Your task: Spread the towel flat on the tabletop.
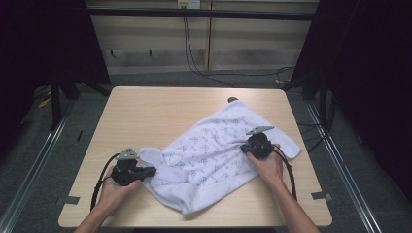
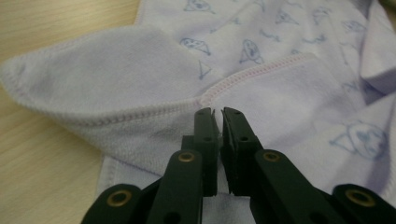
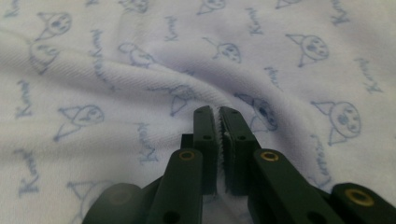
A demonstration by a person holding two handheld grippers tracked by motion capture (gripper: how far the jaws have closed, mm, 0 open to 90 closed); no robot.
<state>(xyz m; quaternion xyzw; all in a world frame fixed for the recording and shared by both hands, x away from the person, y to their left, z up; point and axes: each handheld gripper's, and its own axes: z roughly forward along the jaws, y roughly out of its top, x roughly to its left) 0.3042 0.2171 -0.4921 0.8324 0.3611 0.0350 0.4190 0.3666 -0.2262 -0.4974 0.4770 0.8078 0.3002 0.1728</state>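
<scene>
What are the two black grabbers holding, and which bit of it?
Both pinch the white printed towel. The left gripper grips a stitched hem at a folded corner; the right gripper grips a raised fold in the towel's printed middle.

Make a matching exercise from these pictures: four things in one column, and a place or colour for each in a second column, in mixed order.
1. left claw
2. right claw
3. towel
4. table

a. light wood
b. white with blue print
c. shut at the towel's stitched hem
d. shut on a fold of the printed side

Pairs: 1-c, 2-d, 3-b, 4-a
</scene>
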